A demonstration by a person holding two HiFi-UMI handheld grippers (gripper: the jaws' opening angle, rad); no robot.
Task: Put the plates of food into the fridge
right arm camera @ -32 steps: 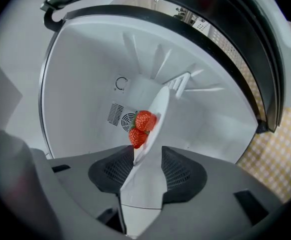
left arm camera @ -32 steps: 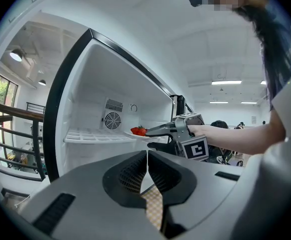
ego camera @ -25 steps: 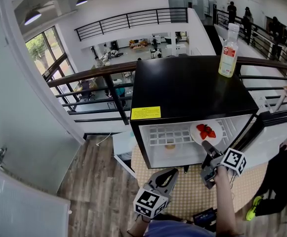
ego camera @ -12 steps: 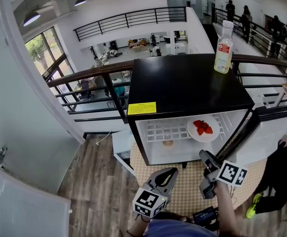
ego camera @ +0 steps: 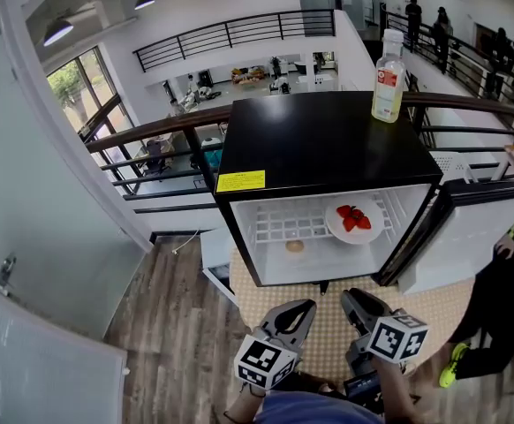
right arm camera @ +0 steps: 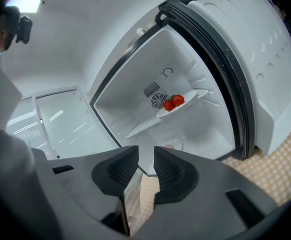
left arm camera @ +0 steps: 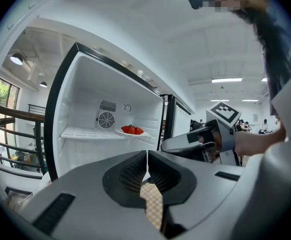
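From the head view, a small black-topped fridge (ego camera: 314, 140) stands open, its door (ego camera: 469, 228) swung out to the fridge's right. A clear bottle (ego camera: 387, 78) stands upright on the back right corner of the fridge's top, and a yellow label (ego camera: 240, 181) sits on its front left edge. A dark railing (ego camera: 151, 135) runs behind the fridge. Inside, a white plate (ego camera: 354, 222) of strawberries (ego camera: 351, 217) lies flat on the right half of the wire shelf (ego camera: 283, 228). The plate is round, so it has no long side. A small pale round thing (ego camera: 295, 246) lies on the fridge floor below the shelf. Both grippers hang in front of the fridge over a checked mat (ego camera: 328, 329), the left gripper (ego camera: 303, 307) just beside the right gripper (ego camera: 350, 297). Nothing stands between them and the fridge's opening.

In the left gripper view the plate (left arm camera: 131, 132) rests level on the shelf, right of the fan grille (left arm camera: 106, 120) in the fridge's back wall. The left gripper (left arm camera: 147, 156) has its jaws pressed together, holding nothing.

In the right gripper view the fridge (right arm camera: 135, 94) looks tilted, and the plate (right arm camera: 178, 105) sits on the shelf beside the fan grille. The right gripper (right arm camera: 146, 156) has just been closing. Its jaws stand a narrow gap apart with nothing between them.
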